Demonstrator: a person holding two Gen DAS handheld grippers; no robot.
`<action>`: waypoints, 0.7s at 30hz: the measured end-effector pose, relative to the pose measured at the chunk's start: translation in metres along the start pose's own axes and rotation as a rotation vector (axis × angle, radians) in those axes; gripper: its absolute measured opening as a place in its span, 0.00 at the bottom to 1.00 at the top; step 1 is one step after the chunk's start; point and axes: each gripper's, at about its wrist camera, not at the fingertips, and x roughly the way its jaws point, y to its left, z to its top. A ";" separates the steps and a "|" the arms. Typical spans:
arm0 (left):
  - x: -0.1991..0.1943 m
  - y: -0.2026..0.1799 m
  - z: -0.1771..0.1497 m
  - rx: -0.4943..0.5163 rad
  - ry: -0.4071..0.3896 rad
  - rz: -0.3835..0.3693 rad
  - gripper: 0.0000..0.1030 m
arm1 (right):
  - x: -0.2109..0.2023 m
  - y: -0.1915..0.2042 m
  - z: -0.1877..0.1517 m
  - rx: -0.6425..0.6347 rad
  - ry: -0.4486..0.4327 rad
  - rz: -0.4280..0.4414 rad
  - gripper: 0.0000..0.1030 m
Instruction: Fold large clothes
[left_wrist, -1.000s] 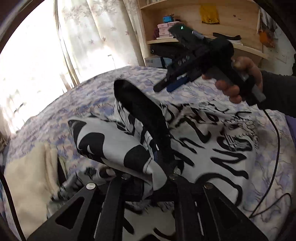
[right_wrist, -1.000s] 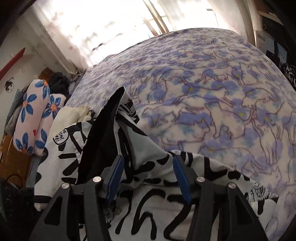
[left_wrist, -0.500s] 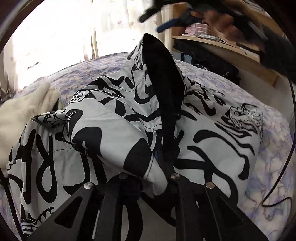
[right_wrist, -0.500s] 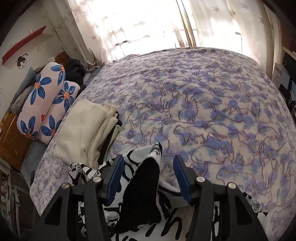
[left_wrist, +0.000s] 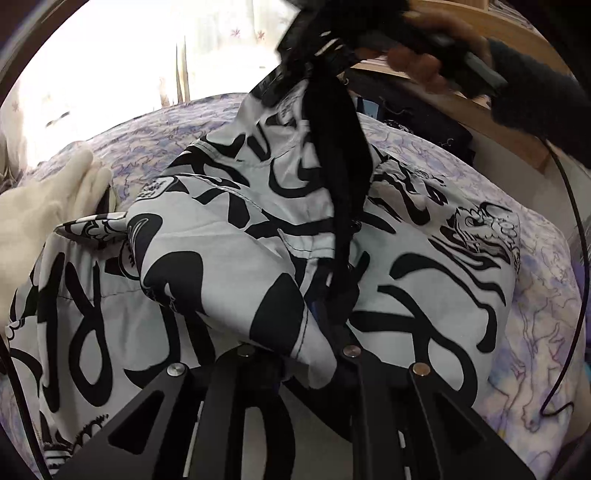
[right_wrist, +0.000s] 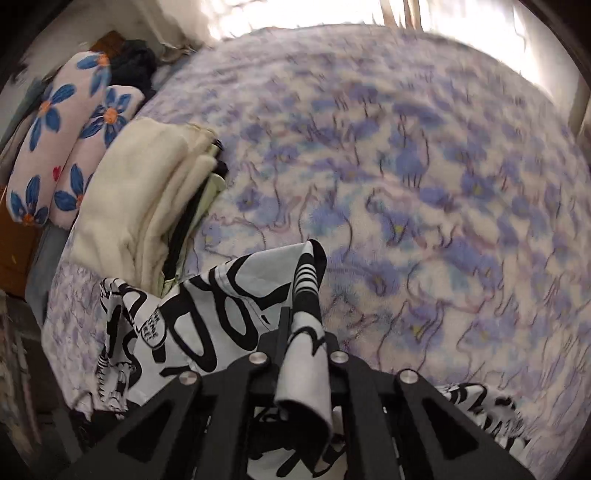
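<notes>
Evidently mid-lift: black-and-white printed garment (left_wrist: 229, 236) pinched at two separate spots so that its length can be raised off the bed (right_wrist: 424, 166) and shaken straight before any fold. Left claw (left_wrist: 314, 325) pressed together on a bunched edge of the cloth low in its own view, acting as the lower anchor. Right claw (right_wrist: 299, 332) likewise clamped on a strip of the same fabric, a flap hanging back over its frame; seen from the left wrist, held high above the bed (left_wrist: 325, 48) with a dark lining panel (left_wrist: 343, 177) draping down from it. Most of the garment draped between the two grips, lower part resting on the blue floral bedspread. Held apart, probably to pull the edge taut and find the seam line. Folded cream cloth stack (right_wrist: 144, 192) just beside the garment's edge, flowered pillows (right_wrist: 70, 140) beyond it, both at the bed's side, likely kept clear of the working area. Right view blurred, so fine detail unclear
</notes>
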 end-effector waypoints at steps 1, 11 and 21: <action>-0.004 0.005 0.006 -0.012 -0.010 0.017 0.12 | -0.015 0.003 -0.005 -0.019 -0.058 0.009 0.04; -0.024 0.019 0.006 0.026 -0.185 0.384 0.26 | -0.122 -0.004 -0.172 -0.222 -0.553 -0.042 0.18; -0.035 0.005 -0.054 -0.043 -0.003 0.330 0.32 | -0.075 -0.026 -0.288 0.008 -0.310 -0.062 0.18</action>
